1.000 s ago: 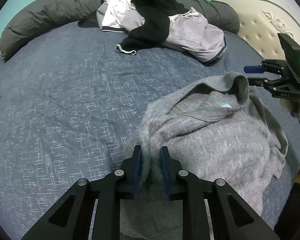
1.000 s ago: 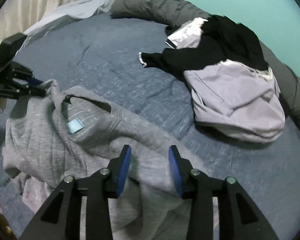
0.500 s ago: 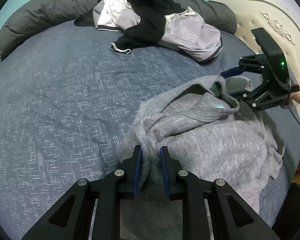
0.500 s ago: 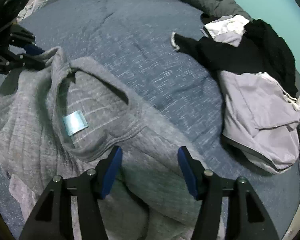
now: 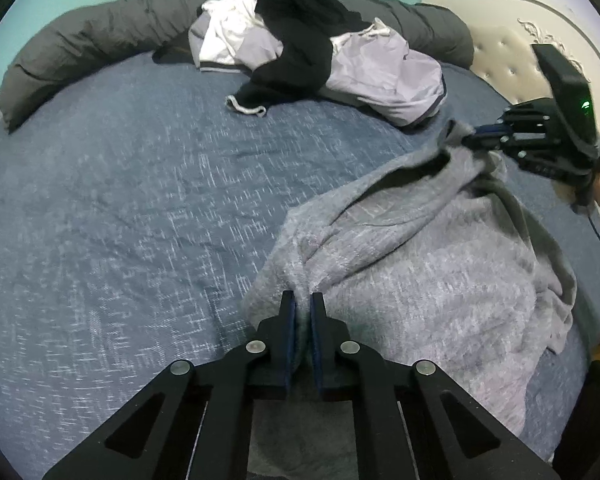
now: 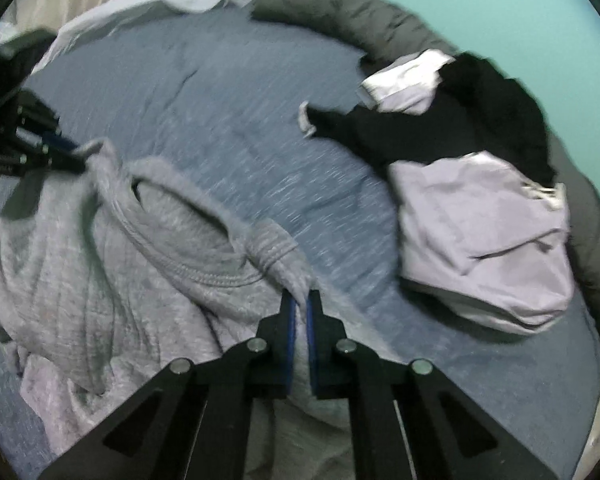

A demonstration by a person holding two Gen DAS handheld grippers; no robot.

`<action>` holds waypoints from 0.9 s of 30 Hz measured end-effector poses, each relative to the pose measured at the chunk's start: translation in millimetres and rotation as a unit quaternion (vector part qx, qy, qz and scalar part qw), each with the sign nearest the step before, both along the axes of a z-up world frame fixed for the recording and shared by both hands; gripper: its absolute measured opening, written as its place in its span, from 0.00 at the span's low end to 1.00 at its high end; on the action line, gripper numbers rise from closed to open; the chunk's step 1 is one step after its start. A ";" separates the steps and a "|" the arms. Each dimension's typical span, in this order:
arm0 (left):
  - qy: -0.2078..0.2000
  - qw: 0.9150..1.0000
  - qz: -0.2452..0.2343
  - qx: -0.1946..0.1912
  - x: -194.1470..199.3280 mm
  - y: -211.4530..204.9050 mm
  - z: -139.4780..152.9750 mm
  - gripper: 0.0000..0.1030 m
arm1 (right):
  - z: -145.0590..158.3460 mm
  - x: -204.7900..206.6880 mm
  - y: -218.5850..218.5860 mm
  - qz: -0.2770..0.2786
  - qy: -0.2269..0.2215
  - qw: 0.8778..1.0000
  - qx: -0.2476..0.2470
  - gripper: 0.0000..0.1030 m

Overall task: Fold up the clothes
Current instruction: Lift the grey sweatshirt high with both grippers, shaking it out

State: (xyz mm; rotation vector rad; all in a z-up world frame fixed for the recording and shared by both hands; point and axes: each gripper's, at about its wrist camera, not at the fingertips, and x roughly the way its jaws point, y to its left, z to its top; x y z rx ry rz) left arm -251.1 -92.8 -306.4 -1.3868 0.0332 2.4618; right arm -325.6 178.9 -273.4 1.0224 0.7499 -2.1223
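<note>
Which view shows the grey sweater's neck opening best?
The right wrist view: the grey sweater shows its ribbed neck opening nearly whole, though blurred. The left wrist view shows it edge-on, only a dark slit.

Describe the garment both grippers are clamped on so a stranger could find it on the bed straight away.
On the blue bedspread, away from the dark grey rolled duvet along the far edge, lies a heather-grey knit sweater. The left gripper and right gripper each pinch a fold of it. Unlike the heap of black and pale lilac clothes by the duvet, it lies alone and looks fuzzy.
</note>
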 end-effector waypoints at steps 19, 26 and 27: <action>0.169 0.986 0.001 -0.015 64.3 32.9 225.1 0.05 | 253.7 109.2 59.9 -0.085 0.197 0.969 -0.123 0.04; 0.259 0.965 -0.001 -0.029 106.4 48.9 359.1 0.05 | 372.2 171.0 77.6 -0.116 0.278 0.940 -0.158 0.04; 0.274 0.961 -0.001 -0.033 114.5 51.0 380.1 0.05 | 385.3 179.1 79.4 -0.118 0.288 0.937 -0.161 0.04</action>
